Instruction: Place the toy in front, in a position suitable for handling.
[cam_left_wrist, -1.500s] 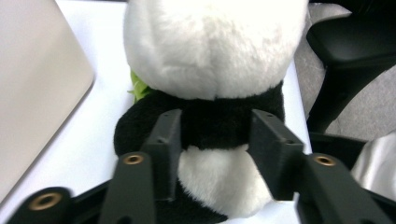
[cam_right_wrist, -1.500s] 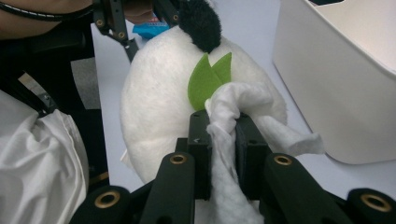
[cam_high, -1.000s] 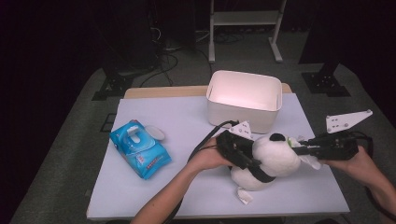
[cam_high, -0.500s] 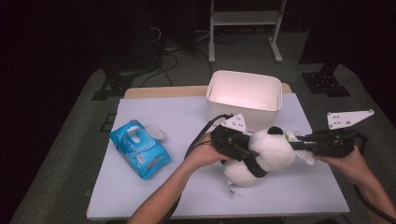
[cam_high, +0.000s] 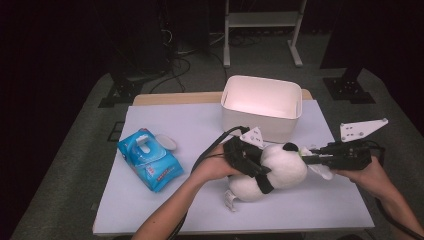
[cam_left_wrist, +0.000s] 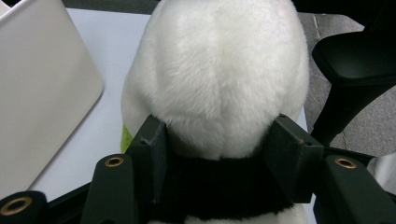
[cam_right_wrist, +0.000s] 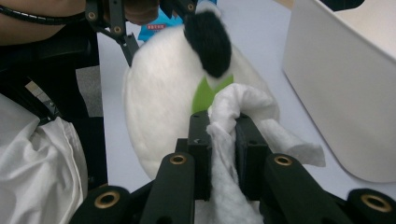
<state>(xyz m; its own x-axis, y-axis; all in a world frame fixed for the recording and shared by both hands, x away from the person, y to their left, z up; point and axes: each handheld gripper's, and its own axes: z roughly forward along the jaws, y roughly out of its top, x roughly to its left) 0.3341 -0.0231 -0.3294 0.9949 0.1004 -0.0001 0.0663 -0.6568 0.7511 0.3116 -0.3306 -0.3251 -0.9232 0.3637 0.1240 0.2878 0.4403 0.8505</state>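
Note:
A white plush toy (cam_high: 280, 167) with black ears and a black neck band lies on its side on the pale table (cam_high: 190, 125). My left gripper (cam_high: 260, 167) comes in from the left. Its jaws have just been closing and now press on both sides of the toy's neck (cam_left_wrist: 219, 140), below the white head (cam_left_wrist: 219, 79). My right gripper (cam_high: 307, 159) reaches in from the right and is shut on a crumpled white wipe (cam_right_wrist: 243, 107). The wipe rests against the toy's face by a green patch (cam_right_wrist: 205, 95); my right gripper (cam_right_wrist: 223, 126) pinches it between both pads.
A white plastic bin (cam_high: 262, 102) stands just behind the toy, close to both grippers. A blue pack of wet wipes (cam_high: 150, 160) with its white flap open lies on the left of the table. Dark floor and stand legs surround the table.
The toy has shifted and tilted slightly in the left gripper's hold. Both hands stay roughly where they were, the wipe still at the toy's face.

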